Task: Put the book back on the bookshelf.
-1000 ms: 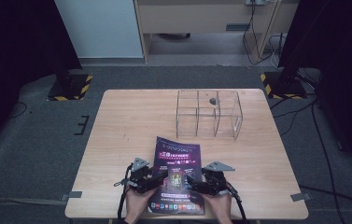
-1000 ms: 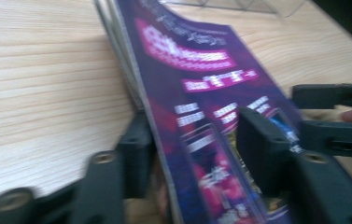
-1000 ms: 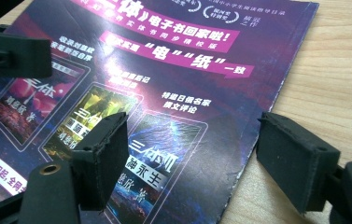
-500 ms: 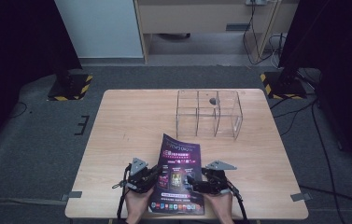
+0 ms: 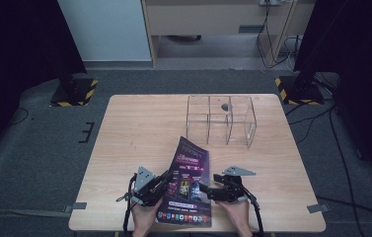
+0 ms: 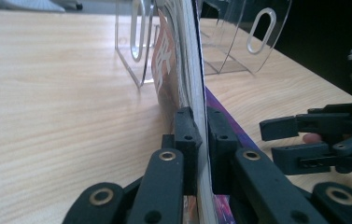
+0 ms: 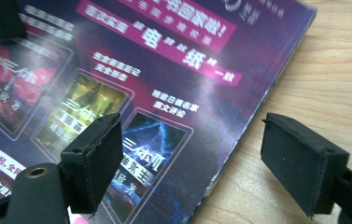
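Since the earlier frames the glossy purple magazine [image 5: 187, 186] has had its left edge lifted off the pale wood-grain desk [image 5: 139, 128], so it now slants up toward the left gripper [image 5: 163, 180], whose black fingers [image 6: 186, 135] have just closed and now pinch the thin stack of pages edge-on. The magazine's right edge rests on the desk, with the clear acrylic divided box [image 5: 221, 121] beyond the magazine's far end, well apart. Just right of the magazine, the right gripper [image 5: 204, 189] has its matte, blocky fingers [image 7: 94, 158] spread, having just opened a little; they straddle the magazine's right edge over the printed cover without pressing it.
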